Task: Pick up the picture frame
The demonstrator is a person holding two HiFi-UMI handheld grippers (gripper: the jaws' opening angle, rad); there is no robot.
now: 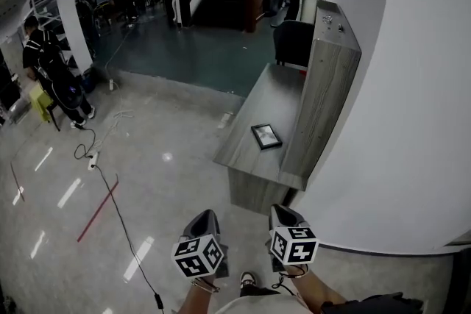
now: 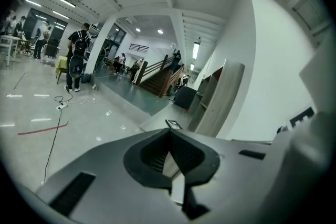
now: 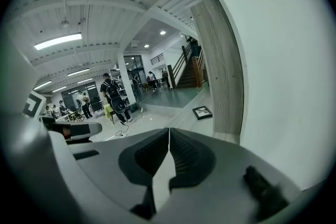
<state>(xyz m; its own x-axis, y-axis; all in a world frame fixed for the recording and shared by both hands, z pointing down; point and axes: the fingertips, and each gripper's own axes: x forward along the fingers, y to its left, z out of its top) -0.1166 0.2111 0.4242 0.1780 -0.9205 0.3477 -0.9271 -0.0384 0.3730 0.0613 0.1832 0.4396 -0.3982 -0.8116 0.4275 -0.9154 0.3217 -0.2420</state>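
Honestly, the left hand-held gripper (image 1: 207,216) and right hand-held gripper (image 1: 284,212) are both pinched closed and empty, with the picture frame (image 1: 266,136) flat on the table (image 1: 259,110) well ahead of them, so get closer and open 1 before reaching.

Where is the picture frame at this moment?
In the head view, the frame lies flat on the grey desk, right of centre, close to the wooden panel.
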